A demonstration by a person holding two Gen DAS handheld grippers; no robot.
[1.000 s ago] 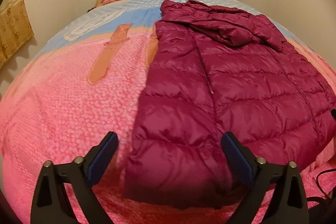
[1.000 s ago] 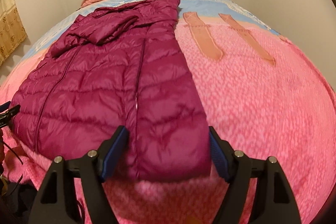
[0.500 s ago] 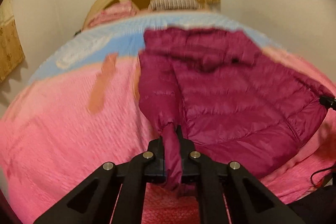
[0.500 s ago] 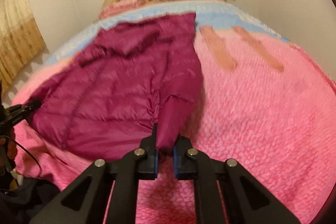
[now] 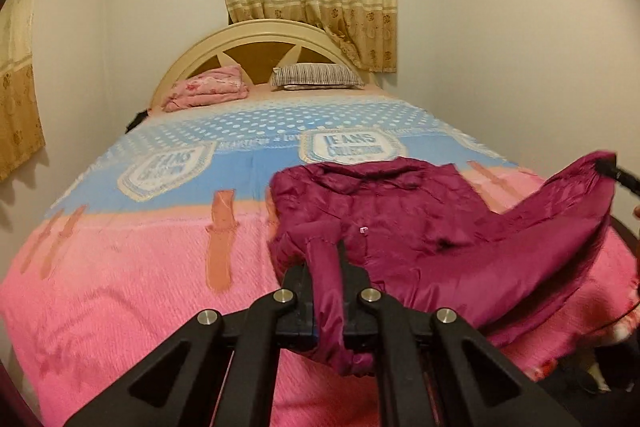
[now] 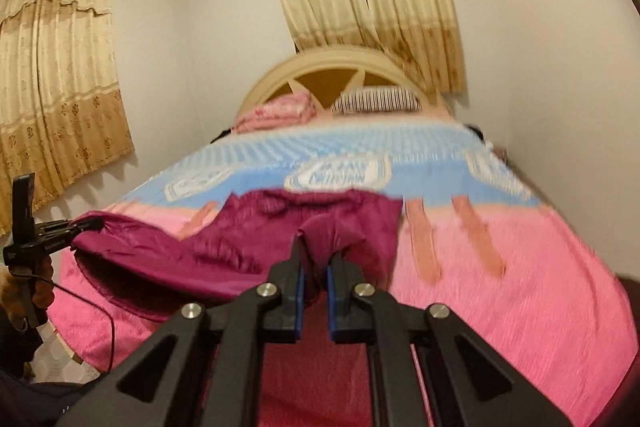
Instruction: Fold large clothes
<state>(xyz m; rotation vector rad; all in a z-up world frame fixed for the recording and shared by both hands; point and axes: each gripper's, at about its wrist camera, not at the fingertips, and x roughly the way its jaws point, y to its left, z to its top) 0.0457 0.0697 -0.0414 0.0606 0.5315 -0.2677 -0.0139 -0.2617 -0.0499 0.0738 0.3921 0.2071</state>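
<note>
Two hem corners of one maroon puffer jacket (image 5: 420,227) are raised off the pink and blue bed (image 5: 132,267), which fills both views. Its long axis runs from six o'clock to twelve o'clock, hood end pointing at the headboard (image 5: 256,39) and resting on the cover. The step looks like the lengthwise fold, hem over collar. Next, both corners should travel toward twelve o'clock together, level, so the slippery shell lands square. Left gripper (image 5: 328,311) has its jaws pinched on one corner; right gripper (image 6: 314,267) pinches the other.
</note>
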